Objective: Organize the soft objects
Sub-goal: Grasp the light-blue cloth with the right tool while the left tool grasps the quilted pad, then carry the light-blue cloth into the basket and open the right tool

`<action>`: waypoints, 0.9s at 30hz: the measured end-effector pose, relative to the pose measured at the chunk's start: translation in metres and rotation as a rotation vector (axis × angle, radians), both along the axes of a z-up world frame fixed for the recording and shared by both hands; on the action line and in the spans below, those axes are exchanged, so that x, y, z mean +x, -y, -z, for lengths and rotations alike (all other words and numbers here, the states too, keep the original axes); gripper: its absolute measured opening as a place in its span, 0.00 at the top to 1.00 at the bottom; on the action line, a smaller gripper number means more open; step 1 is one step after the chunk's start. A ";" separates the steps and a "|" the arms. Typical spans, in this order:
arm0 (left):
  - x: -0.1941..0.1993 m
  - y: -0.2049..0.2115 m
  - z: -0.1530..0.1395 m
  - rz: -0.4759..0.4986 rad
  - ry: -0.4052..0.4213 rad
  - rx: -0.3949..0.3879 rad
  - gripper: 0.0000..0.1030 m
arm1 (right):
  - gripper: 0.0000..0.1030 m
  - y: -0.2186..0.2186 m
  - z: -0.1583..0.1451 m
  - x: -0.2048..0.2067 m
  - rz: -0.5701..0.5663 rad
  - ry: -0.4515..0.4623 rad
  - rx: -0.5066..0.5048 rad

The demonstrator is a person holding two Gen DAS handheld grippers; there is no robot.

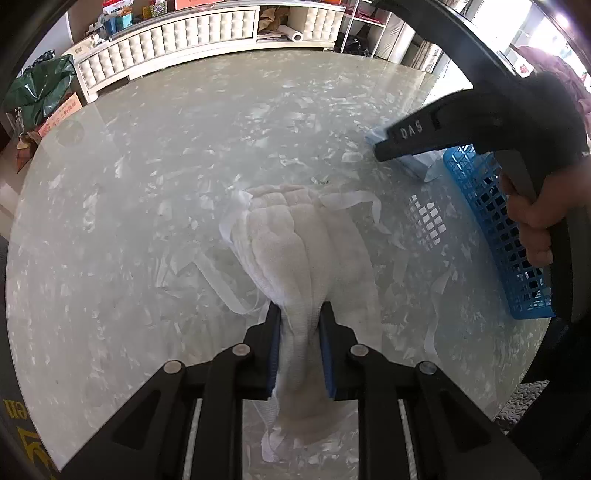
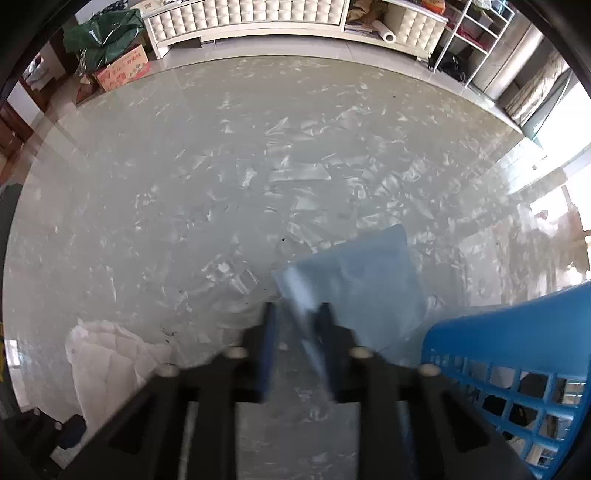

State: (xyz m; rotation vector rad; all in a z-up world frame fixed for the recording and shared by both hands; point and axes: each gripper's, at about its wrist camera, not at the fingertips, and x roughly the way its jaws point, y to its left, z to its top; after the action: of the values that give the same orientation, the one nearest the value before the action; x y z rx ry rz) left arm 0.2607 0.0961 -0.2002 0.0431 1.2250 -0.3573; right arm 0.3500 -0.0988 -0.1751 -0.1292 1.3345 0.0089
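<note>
My left gripper [image 1: 300, 308] is shut on a bundle of white gauze masks [image 1: 295, 240] with loose white straps, which lies on the round glass table [image 1: 166, 147]. My right gripper [image 2: 297, 308] is shut on a light blue mask [image 2: 354, 280] that rests flat on the table, just left of a blue plastic basket [image 2: 517, 332]. The right gripper also shows in the left wrist view [image 1: 380, 142] with the blue mask [image 1: 375, 136] at its tip, beside the basket [image 1: 491, 236]. The white bundle shows at the lower left in the right wrist view [image 2: 107, 354].
A white tufted cabinet [image 1: 177, 40] stands behind the table. A green bag [image 2: 103, 33] and a cardboard box [image 2: 123, 70] sit on the floor at the far left. White shelves [image 2: 469, 33] stand at the far right. Dark items lie inside the basket.
</note>
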 end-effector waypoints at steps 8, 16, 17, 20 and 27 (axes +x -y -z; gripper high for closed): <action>-0.001 -0.011 -0.014 -0.031 0.026 0.020 0.83 | 0.97 -0.008 0.000 -0.020 -0.014 0.009 -0.014; -0.007 -0.015 -0.020 -0.059 0.061 0.068 0.83 | 0.97 -0.027 -0.041 -0.072 -0.131 0.092 0.049; -0.008 -0.016 -0.023 -0.060 0.066 0.063 0.83 | 0.97 -0.029 -0.045 -0.078 -0.143 0.099 0.058; -0.015 -0.018 -0.037 -0.062 0.094 0.055 0.83 | 0.97 -0.032 -0.062 -0.100 -0.179 0.121 0.100; -0.037 -0.021 -0.072 -0.095 0.151 0.011 0.83 | 0.97 -0.038 -0.107 -0.137 -0.251 0.190 0.175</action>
State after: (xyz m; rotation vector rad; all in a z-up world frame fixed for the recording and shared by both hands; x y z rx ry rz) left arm 0.2236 0.1170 -0.1279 0.0213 1.0760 -0.2598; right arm 0.2128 -0.0613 -0.0679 -0.1447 1.1154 0.3175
